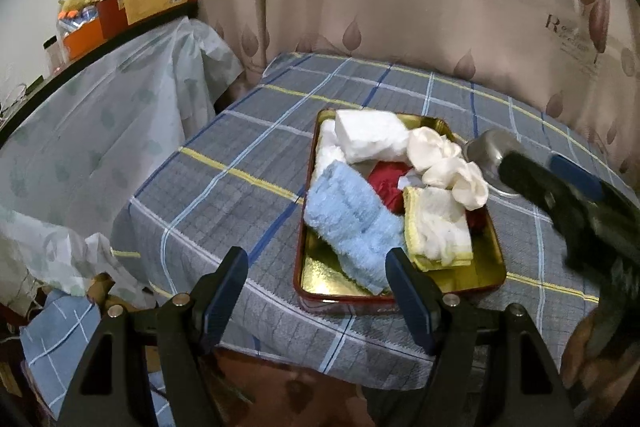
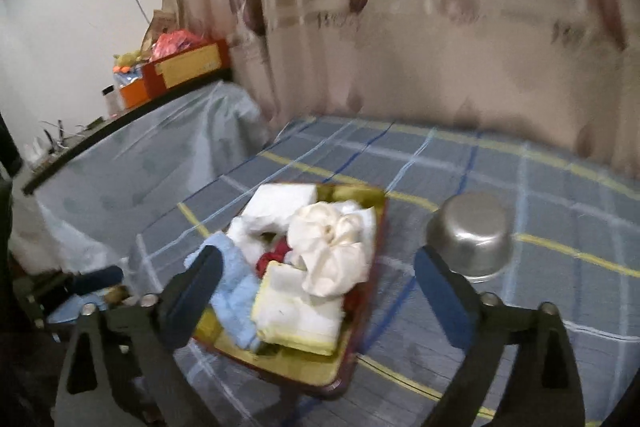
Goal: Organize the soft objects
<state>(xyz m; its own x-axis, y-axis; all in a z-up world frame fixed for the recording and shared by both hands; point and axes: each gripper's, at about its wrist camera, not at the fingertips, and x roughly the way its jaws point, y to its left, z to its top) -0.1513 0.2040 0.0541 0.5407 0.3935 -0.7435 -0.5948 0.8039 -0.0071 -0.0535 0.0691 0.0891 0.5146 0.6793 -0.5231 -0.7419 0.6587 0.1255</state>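
A gold tin tray [image 1: 320, 279] [image 2: 296, 373] with red outer walls lies on the plaid-covered table. In it lie a light blue towel [image 1: 352, 227] [image 2: 232, 291], a folded white cloth [image 1: 368, 137] [image 2: 280, 205], a crumpled cream cloth [image 1: 444, 167] [image 2: 332, 247], a yellow-edged white cloth [image 1: 440, 231] [image 2: 296, 311] and a red cloth [image 1: 386, 185] [image 2: 272, 259]. My left gripper [image 1: 316, 263] hangs open at the tray's near edge, empty. My right gripper [image 2: 318, 259] [image 1: 540, 167] stands wide open above the tray's near right side, holding nothing.
An upturned steel bowl [image 2: 472, 239] [image 1: 494, 147] sits on the plaid cloth [image 1: 224, 195] right of the tray. A curtain [image 1: 400, 7] backs the table. To the left stands a sheet-draped shelf [image 1: 100, 99] with boxes [image 1: 152, 3] on top.
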